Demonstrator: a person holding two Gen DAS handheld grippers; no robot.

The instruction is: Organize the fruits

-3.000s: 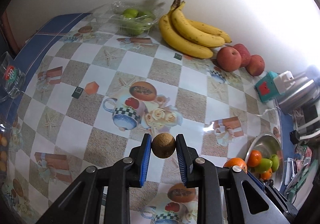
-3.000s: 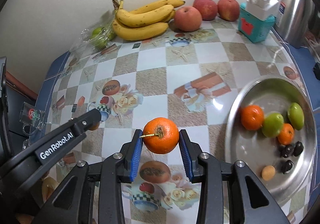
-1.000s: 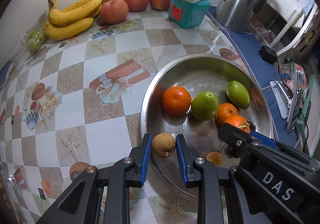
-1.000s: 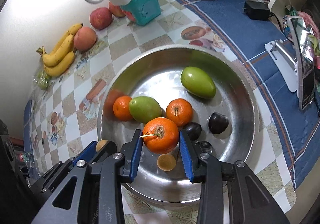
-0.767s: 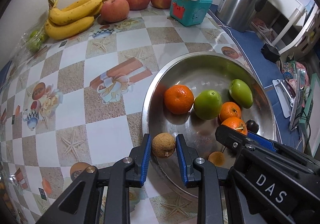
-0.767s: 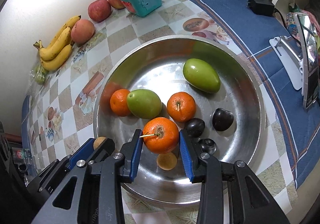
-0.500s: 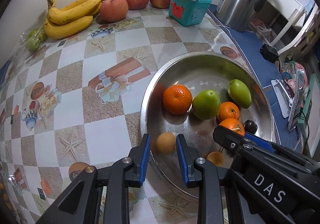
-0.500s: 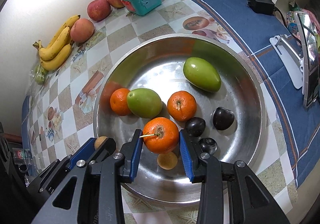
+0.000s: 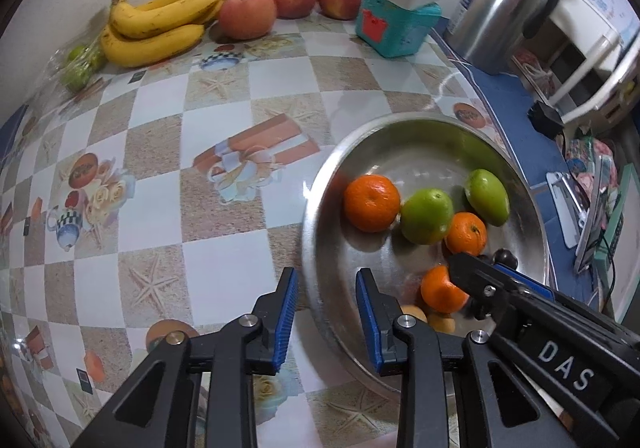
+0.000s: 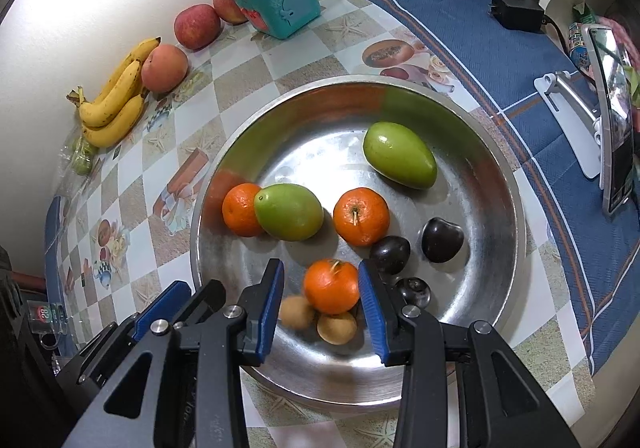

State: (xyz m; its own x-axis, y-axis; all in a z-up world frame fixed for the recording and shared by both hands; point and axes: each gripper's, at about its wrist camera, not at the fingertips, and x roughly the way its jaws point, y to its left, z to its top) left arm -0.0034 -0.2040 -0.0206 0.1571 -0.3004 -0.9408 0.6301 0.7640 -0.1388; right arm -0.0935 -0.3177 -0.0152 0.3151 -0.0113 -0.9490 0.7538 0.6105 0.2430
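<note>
Step in hand, as judged: release of fruit into the steel bowl (image 10: pixel 500 175) and withdrawal. To do it well, lift each claw straight up and clear of the rim before any sideways travel, so that no pad nudges loose fruit or tips the bowl.

Right claw (image 10: pixel 320 290): jaws spread wide. The orange (image 10: pixel 331 286) lies between the pads on the bowl floor with a gap on each side; it appears blurred, so it may not be at rest. Two small brown fruits (image 10: pixel 337 327) sit just beside it, and dark plums (image 10: pixel 390 248) lie near.

Left claw (image 9: pixel 326 306): jaws open and empty, over the near rim of the bowl, gripping nothing.

The bowl also holds two more oranges and two green fruits. Bananas (image 9: pixel 160 21) and apples (image 9: pixel 247 13) lie at the back of the desk (image 9: pixel 220 107), well apart from the bowl.
</note>
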